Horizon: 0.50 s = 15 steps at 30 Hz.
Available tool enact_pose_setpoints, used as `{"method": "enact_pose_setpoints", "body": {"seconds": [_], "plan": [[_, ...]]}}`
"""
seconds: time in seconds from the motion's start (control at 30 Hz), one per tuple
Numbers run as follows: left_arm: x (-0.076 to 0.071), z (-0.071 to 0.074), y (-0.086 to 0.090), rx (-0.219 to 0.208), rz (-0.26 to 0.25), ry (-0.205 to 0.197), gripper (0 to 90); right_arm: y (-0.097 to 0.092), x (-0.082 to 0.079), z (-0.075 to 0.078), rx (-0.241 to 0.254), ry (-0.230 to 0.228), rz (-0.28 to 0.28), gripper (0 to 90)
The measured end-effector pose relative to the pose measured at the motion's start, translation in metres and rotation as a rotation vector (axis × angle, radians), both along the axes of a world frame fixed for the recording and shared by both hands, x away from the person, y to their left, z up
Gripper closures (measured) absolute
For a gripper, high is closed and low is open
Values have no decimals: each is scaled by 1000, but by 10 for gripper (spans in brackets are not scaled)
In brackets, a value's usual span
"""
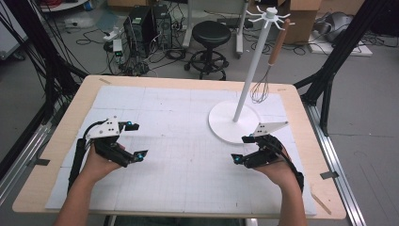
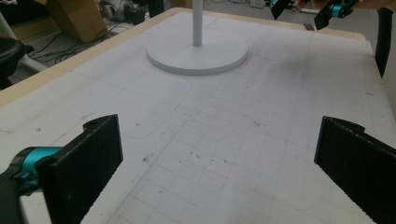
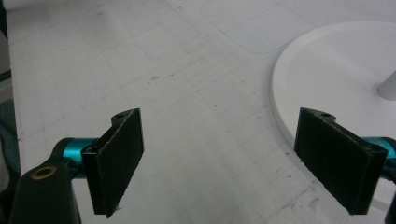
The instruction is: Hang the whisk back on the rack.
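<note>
Right gripper [image 1: 243, 149] released, jaws wide apart with nothing between them, low over the surface [image 1: 188, 155] at near right, just beside the near edge of the white stand's round base [image 1: 221, 126]. Left gripper [image 1: 136, 140] likewise released and empty, near left, well apart from the stand. Stand pole [image 1: 249, 80] rises tilted in the high view; a whisk [image 1: 267, 70] with a brown handle hangs from its top hooks at far right, wire end above the surface.

I see matt white stand base [image 1: 234, 123], smooth, wire whisk [image 1: 260, 89] w/ wood handle, ribbed black fingers [image 3: 116, 158], scuffed gridded mat [image 1: 179, 155], pale wood table [image 1: 66, 127]
</note>
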<state>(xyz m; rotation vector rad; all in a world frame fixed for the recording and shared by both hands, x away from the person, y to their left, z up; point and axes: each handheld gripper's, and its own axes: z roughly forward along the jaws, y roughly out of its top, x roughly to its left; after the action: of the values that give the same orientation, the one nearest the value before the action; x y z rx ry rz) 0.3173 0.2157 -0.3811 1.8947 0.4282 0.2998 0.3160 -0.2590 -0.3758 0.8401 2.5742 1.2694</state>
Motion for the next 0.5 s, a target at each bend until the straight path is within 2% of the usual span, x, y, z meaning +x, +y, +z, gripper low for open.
{"method": "enact_pose_setpoints", "body": {"seconds": [0.5], "plan": [[-2,-2,0,3,-12,2,16,7,2,-2,-18,-1,10,146]]}}
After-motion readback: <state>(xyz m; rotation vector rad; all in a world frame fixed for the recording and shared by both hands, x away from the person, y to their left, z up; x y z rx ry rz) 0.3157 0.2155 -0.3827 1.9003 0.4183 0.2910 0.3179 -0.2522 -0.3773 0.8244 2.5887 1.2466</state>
